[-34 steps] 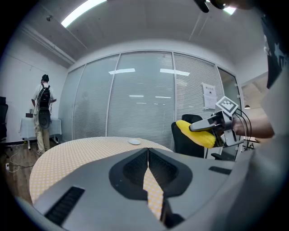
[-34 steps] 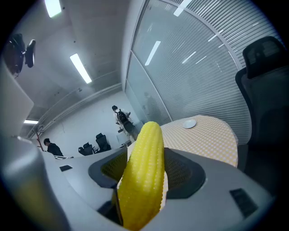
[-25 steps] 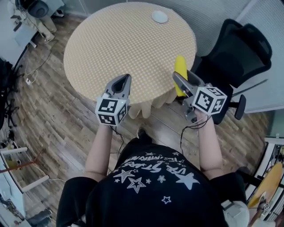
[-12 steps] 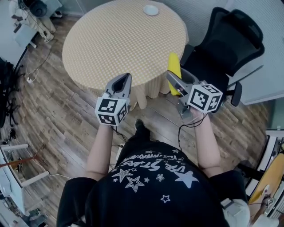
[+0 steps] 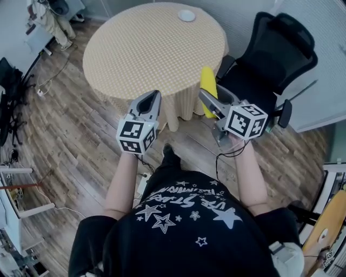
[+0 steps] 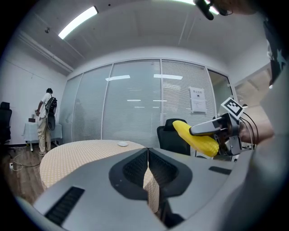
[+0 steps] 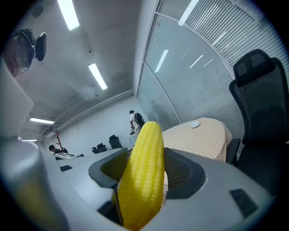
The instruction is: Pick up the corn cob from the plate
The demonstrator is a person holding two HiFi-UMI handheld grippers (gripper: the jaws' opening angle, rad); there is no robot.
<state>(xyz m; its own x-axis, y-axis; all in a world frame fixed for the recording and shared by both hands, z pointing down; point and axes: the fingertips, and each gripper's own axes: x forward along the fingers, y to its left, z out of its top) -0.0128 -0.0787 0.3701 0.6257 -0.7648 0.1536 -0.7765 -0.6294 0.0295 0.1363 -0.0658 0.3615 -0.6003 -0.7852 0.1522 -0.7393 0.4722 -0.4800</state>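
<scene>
Here, much of the grip itself is hidden in the head view: only the upper part of the yellow corn cob (image 5: 207,86) shows past the tips of the right hand-held gripper (image 5: 208,101), and its lower end disappears between the grey jaws. Both of the person's hands are covered by the marker cubes, so only the bare forearms can be seen. The right gripper view settles the matter, with the two jaws pressed against either side of the cob, which stands up between them and reaches well beyond their tips. The small white round plate (image 5: 186,15) sits at the far edge of the round table with a beige checked cloth (image 5: 146,48), well apart from the cob and too small to show any detail. The black office chair (image 5: 273,51) is partly covered by the right gripper and its cube. The left hand-held gripper (image 5: 151,98) has its jaws closed flat together with nothing between them, as its own view shows. Both forearms reach forward from the torso, roughly level with each other. The left gripper points at the table's near edge above the wooden plank floor (image 5: 70,140), while the right gripper angles towards the left and holds the cob in the air between the table's edge and the chair.
</scene>
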